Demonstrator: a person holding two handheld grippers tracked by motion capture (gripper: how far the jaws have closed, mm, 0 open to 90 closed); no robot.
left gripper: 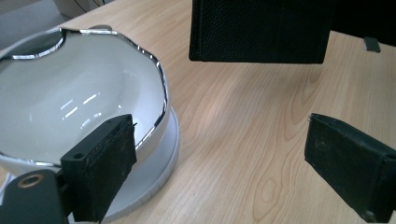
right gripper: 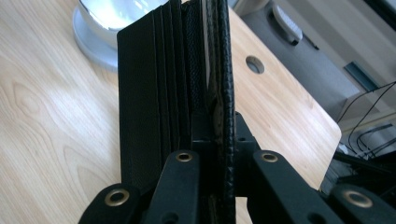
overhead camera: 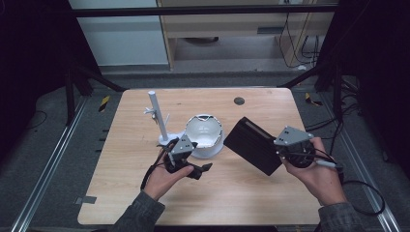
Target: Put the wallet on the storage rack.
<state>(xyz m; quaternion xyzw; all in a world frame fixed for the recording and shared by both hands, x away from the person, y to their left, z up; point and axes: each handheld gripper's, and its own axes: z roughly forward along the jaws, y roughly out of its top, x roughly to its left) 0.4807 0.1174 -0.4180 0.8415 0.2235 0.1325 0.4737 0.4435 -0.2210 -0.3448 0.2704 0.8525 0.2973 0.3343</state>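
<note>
1. Roughly: wooden bench (overhead camera: pixel 232 193), pale grain, rounded corners, a small dark round hole (overhead camera: pixel 239 101) near its far edge. Dark floor and metal rails around it.
2. Black wallet (overhead camera: pixel 251 145), leather-look, held off the bench at a tilt in the high view, right of centre. In the right gripper view it stands edge-on, with stitched card slots on one flap and a pebbled outer cover.
3. White bowl (overhead camera: pixel 205 136) with a wavy silver rim, sitting on a white round base near the bench middle. In the left gripper view its inside looks glossy and bare.
4. White upright post (overhead camera: pixel 158 117) on a small white base, just left of the bowl; thin side prongs part way up. Detail too small to read.
5. Right claw (overhead camera: pixel 283 155), held in the person's right hand (overhead camera: pixel 319 176), clamped tight on the wallet's near end; the right gripper view shows the wallet pinched between its jaws.
6. Left claw (overhead camera: pixel 205 168), in the left hand (overhead camera: pixel 162 180), sits low just in front of the bowl, pointing right. Jaws spread wide, nothing between them; the left gripper view shows one pad (left gripper: pixel 105 163) in front of the bowl's wall and the other pad (left gripper: pixel 350 163) over bare wood. The wallet hangs farther off, apart from this claw.
</note>
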